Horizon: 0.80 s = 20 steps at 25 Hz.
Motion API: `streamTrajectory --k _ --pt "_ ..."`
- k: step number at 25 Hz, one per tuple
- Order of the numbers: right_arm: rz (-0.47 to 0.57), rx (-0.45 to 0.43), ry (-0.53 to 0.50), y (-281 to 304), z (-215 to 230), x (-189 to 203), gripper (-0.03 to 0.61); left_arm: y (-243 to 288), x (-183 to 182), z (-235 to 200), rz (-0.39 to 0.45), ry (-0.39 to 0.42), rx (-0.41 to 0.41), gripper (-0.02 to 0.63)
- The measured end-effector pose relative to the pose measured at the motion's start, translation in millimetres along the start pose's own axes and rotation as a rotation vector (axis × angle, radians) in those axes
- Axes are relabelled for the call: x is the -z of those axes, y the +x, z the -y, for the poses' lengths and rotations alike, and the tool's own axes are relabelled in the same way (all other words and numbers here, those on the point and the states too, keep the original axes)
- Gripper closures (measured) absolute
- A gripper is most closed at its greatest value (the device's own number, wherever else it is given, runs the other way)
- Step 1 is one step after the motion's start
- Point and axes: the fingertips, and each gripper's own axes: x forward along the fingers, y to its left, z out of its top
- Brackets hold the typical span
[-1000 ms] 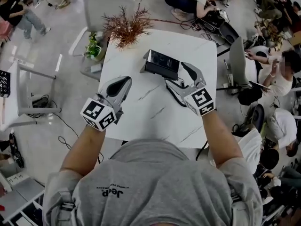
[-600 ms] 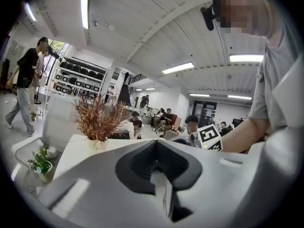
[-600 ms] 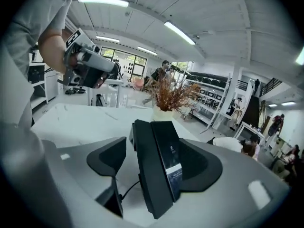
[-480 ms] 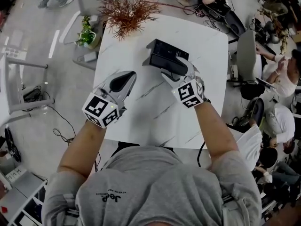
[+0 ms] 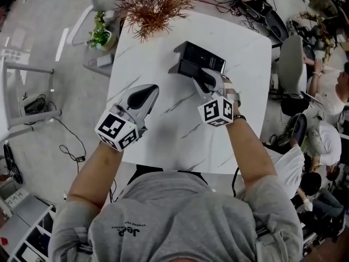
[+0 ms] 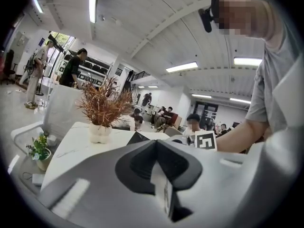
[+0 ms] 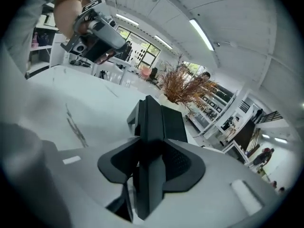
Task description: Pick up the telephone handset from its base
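A black telephone base (image 5: 200, 56) lies on the white marble table (image 5: 163, 132), and its black handset (image 7: 151, 127) rests along the base's left side (image 7: 173, 122). My right gripper (image 5: 205, 81) reaches the near end of the phone. In the right gripper view (image 7: 149, 175) its dark pads press on both sides of the handset, which still lies against the base. My left gripper (image 5: 144, 95) hovers over the table's left part with its jaws together and nothing held (image 6: 159, 175). From the left gripper view only a corner of the phone (image 6: 137, 137) shows.
A dried reddish plant (image 5: 155, 4) in a white pot stands at the table's far edge, behind the phone. A small green potted plant (image 5: 100, 34) sits on the floor to the left. Chairs and seated people (image 5: 322, 86) fill the floor at the right.
My right gripper has moved forward onto the phone, and its jaws have narrowed from wide open to closed around the handset. The left gripper has hardly moved.
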Motion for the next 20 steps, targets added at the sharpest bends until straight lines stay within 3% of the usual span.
streamTrajectory --k 3,8,20 --pt "0.016 0.009 0.059 -9 5 -5 0.502 -1 -1 0 0.001 0.001 0.006 0.554" --pt "0.066 0.021 0.239 -34 28 -16 0.502 -6 -9 6 0.009 -0.002 0.004 0.554" --pt "0.206 0.084 0.407 -111 89 -63 0.502 -9 -73 40 0.071 0.067 0.037 0.554"
